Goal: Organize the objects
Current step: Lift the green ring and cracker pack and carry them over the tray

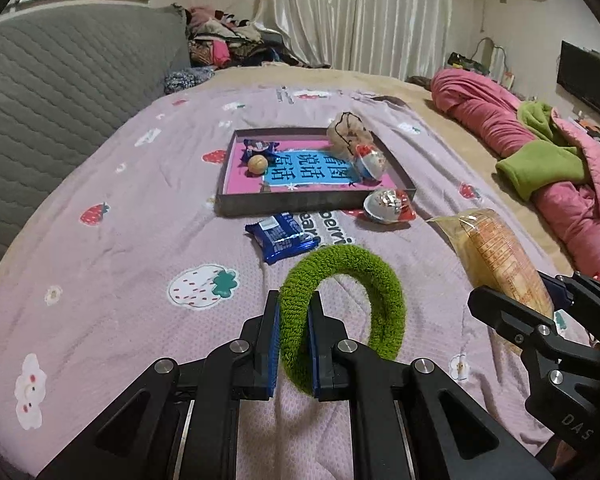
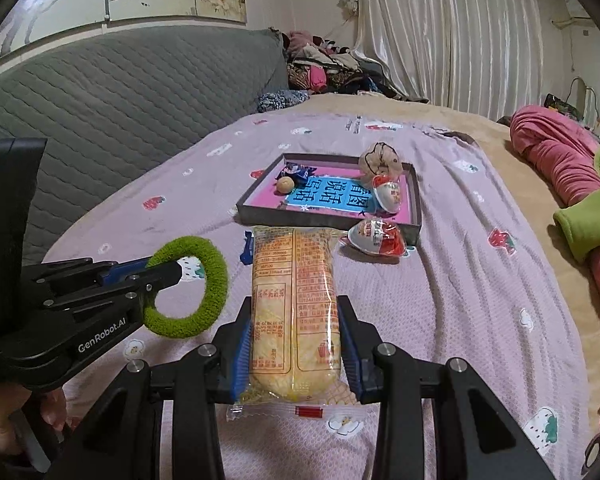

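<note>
Bedspread [image 1: 112,264], both tools raised, angled down, gripping

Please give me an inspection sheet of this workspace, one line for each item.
Surface: purple strawberry-print sheet on a bed.
Job's things: tray holds a ball, blue packet, pouch, egg toy; second egg toy and blue packet lie outside.
Clutter: pink blanket, clothes pile.
Grippers: left claw shut on green ring; right claw shut on yellow snack pack.
Cables: nothing seen.
Surroundings: grey headboard, curtains.

Two eggs [image 1: 389,207] [image 1: 370,163], two blue packets [image 1: 283,237] [image 1: 260,147], one ring [image 1: 342,304], one cake [image 2: 294,312], one tray [image 1: 236,196], one ball [image 1: 257,164], one pouch [image 1: 348,130].
</note>
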### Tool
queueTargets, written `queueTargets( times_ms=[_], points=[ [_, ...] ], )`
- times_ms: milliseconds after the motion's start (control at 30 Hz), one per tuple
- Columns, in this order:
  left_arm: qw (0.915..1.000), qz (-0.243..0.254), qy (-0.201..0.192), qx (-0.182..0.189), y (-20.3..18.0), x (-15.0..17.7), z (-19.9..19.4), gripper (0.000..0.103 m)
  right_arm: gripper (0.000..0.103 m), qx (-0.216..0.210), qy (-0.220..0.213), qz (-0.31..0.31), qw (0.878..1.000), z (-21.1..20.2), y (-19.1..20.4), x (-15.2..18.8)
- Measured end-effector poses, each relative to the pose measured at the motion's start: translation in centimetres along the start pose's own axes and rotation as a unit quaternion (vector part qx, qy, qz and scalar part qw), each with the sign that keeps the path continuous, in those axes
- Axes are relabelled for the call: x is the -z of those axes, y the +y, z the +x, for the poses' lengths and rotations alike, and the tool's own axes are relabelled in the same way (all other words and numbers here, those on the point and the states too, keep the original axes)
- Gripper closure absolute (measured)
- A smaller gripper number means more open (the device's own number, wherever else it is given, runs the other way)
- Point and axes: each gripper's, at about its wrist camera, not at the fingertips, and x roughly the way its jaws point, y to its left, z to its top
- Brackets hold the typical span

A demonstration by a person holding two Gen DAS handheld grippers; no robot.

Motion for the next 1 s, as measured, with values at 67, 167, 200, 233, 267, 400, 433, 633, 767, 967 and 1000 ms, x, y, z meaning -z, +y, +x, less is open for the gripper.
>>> queueTargets(
  times_ms=[67, 167, 200, 233, 267, 400, 433, 633, 767, 967, 1000],
  points=[
    [1.0, 0.002, -0.005, -0.002, -0.1, -0.1, -0.5, 0.091, 0.064, -0.002, -0.003, 0.001, 1.0, -0.4, 0.1, -0.1],
    [0.9999, 0.0, -0.014, 0.001, -0.1, -0.3, -1.1, 0.091, 0.064, -0.001, -0.009, 0.001, 1.0, -1.0, 0.1, -0.2],
    [0.9999, 0.001, -0.015, 0.001, -0.1, -0.4, -1.3, 0.091, 0.064, -0.001, -0.01, 0.001, 1.0, -1.2, 0.1, -0.2],
    [0.9999, 0.002, -0.017, 0.001, -0.1, -0.4, -1.5, 0.091, 0.064, -0.001, -0.012, 0.001, 1.0, -1.4, 0.2, -0.3],
    [0.9998, 0.002, -0.019, 0.002, -0.1, -0.5, -1.6, 0.091, 0.064, -0.001, -0.014, 0.001, 1.0, -1.5, 0.2, -0.3],
    [0.9997, 0.002, -0.024, 0.002, 0.1, -0.8, -2.0, 0.091, 0.064, -0.002, -0.021, 0.002, 1.0, -2.0, 0.2, -0.6],
    [0.9996, 0.0, -0.026, 0.004, 0.2, -0.9, -2.1, 0.091, 0.064, -0.002, -0.023, 0.002, 1.0, -2.2, 0.3, -0.7],
    [0.9992, 0.002, -0.039, 0.002, 0.4, -2.0, -3.0, 0.091, 0.064, -0.001, -0.04, 0.001, 0.999, -3.2, 0.3, -2.1],
    [0.9986, 0.001, -0.052, 0.002, 0.6, -2.7, -3.9, 0.091, 0.064, 0.0, -0.053, -0.002, 0.999, -4.1, 0.5, -2.9],
    [0.9977, 0.005, -0.067, -0.002, 0.5, -3.3, -5.1, 0.091, 0.064, 0.002, -0.066, -0.008, 0.998, -5.1, 0.7, -3.8],
    [0.9977, 0.006, -0.067, -0.002, 0.5, -3.4, -5.2, 0.091, 0.064, 0.002, -0.067, -0.009, 0.998, -5.2, 0.8, -3.9]
  ],
)
